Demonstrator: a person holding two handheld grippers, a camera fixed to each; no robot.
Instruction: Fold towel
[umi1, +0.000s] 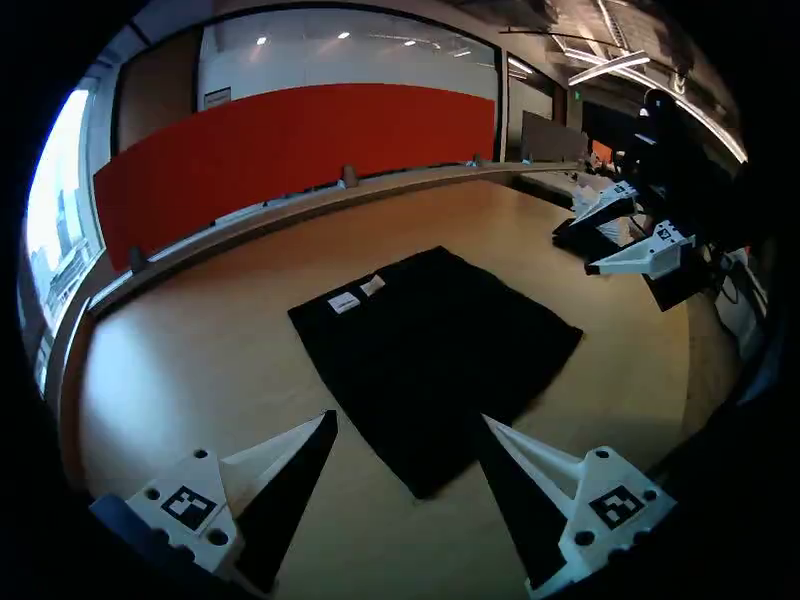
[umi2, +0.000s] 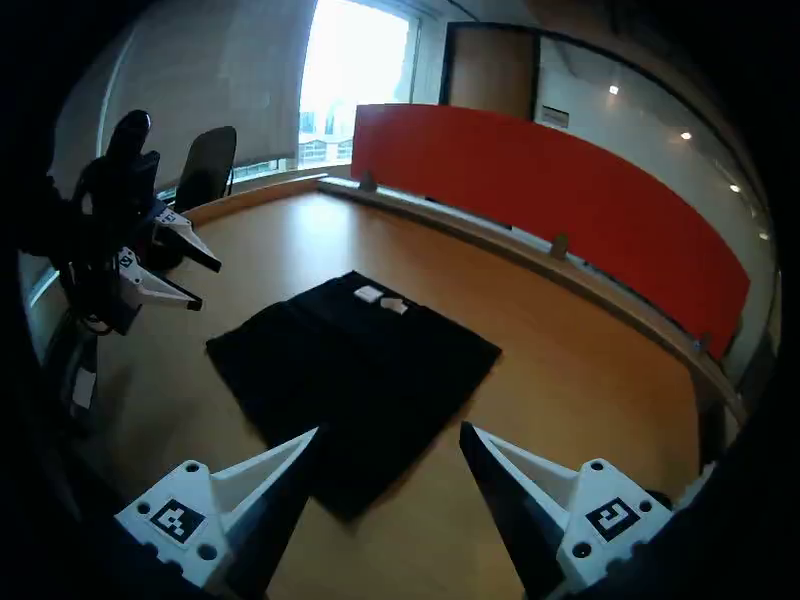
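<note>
Looking along the left gripper (umi1: 408, 417): jaws spread wide, gripping nothing, with the near corner of a black towel (umi1: 430, 350) showing between them. Lying flat and unfolded on a wooden table (umi1: 180, 360), turned cornerwise, with two small white labels (umi1: 357, 294) near its far edge. Backed by a long red partition (umi1: 300, 150) along the table's far side. Off to the right in the left gripper view, facing the right gripper (umi1: 572, 252), held above the table beside the towel, jaws well apart. Looking from the right gripper view: same wide, empty gap between its own jaws, towel's near corner between them; left gripper farther off at the left, also parted, near a dark chair (umi2: 205, 165) and a bright window (umi2: 350, 80)
</note>
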